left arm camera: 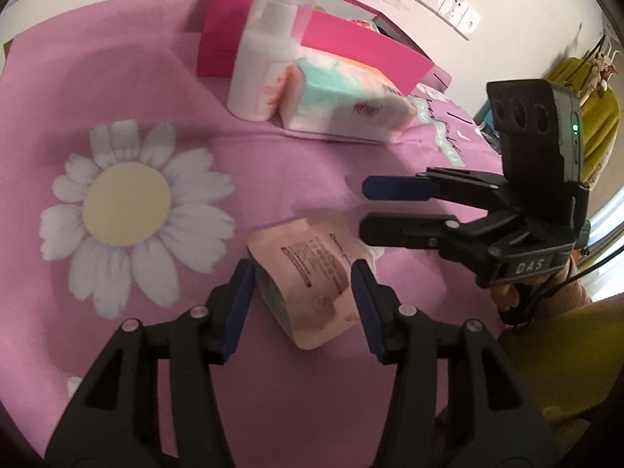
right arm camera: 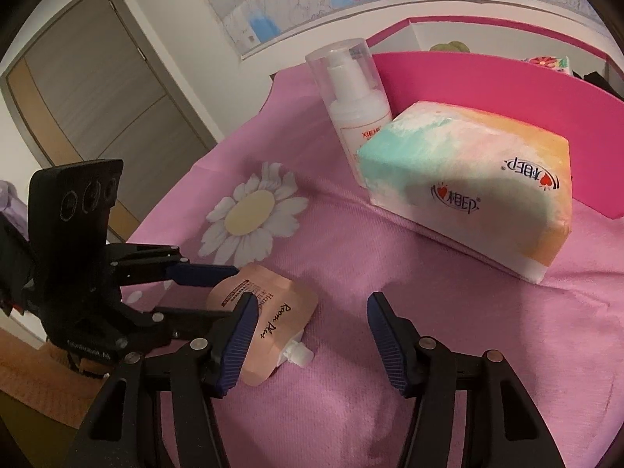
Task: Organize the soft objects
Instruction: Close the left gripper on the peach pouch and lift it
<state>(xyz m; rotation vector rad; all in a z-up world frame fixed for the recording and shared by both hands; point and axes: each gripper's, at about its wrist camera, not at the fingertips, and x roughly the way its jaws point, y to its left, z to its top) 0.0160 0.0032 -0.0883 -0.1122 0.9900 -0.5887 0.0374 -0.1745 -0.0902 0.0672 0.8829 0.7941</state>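
Our left tool [left arm camera: 304,304] stands with its jaws spread on either side of the peach pouch [left arm camera: 312,280]; whether the pads actually press it we cannot tell. Our right tool [right arm camera: 308,331] is spread wide with nothing between its jaws, hovering over bare pink cloth [right arm camera: 429,351] just beside the pouch.

Going by size, the pink box [right arm camera: 487,85] at the back looks stiff-walled and, we judge, is the likely container. In front of it lies the tissue pack [right arm camera: 468,187], bulky but light and squashy under its slick film; we would take it across the short sides, where the wrap should give without sliding. The pump bottle [right arm camera: 358,97] stands upright touching the pack; it is rigid and smooth, best held around the body below the clear cap.

The pouch lies flat on the cloth, small, limp and probably liquid-filled, with a white spout [right arm camera: 298,353] at one corner. We would pinch it across the flat body, not the spout, and gently, since the filling may shift.
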